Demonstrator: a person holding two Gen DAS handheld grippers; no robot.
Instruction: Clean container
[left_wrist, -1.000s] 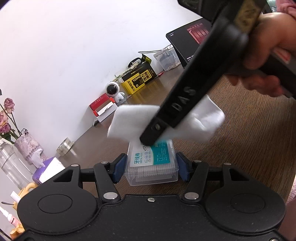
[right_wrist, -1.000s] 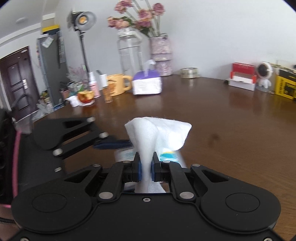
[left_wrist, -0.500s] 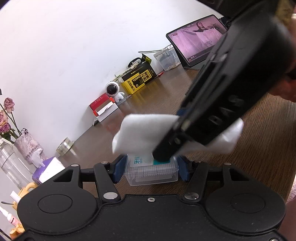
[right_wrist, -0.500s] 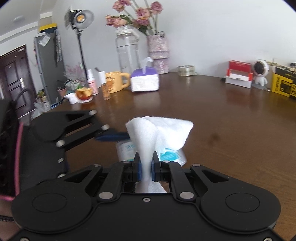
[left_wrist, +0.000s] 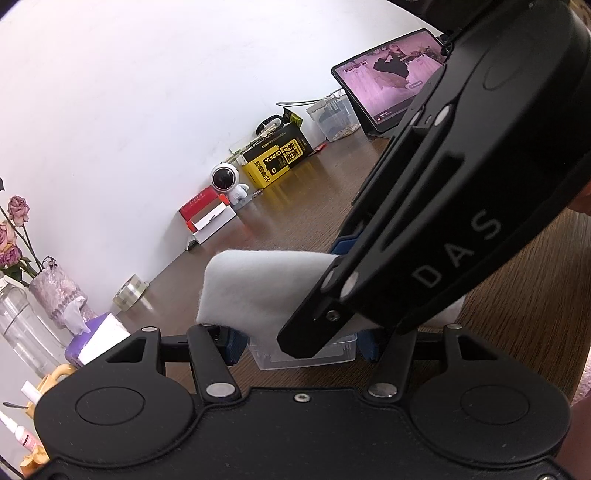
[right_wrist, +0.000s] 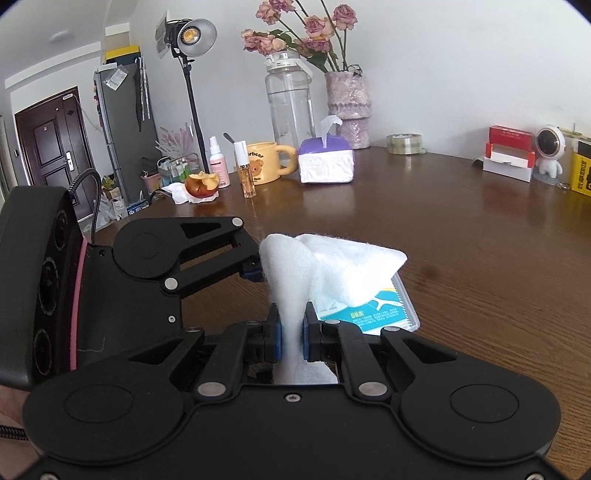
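Observation:
A small clear plastic container (left_wrist: 306, 354) with a teal and white label (right_wrist: 384, 314) lies on the brown table. My left gripper (left_wrist: 301, 345) is shut on its two sides. My right gripper (right_wrist: 291, 332) is shut on a white cloth (right_wrist: 332, 269) and holds it down on the container's top. In the left wrist view the cloth (left_wrist: 251, 288) and the right gripper's black body (left_wrist: 443, 229) cover most of the container. In the right wrist view the left gripper (right_wrist: 255, 273) reaches in from the left.
Along the wall stand a tissue box (right_wrist: 325, 164), tape roll (right_wrist: 404, 143), red and white box (right_wrist: 509, 155), small white robot figure (right_wrist: 550, 149), yellow box (left_wrist: 277, 158) and tablet (left_wrist: 388, 92). A yellow mug (right_wrist: 264, 166), bottles and a bitten apple (right_wrist: 201, 184) stand at the left.
My right gripper has moved with the cloth across the container's top and closer to the left wrist camera. The cloth now lies flatter over the lid. The left gripper keeps its hold.

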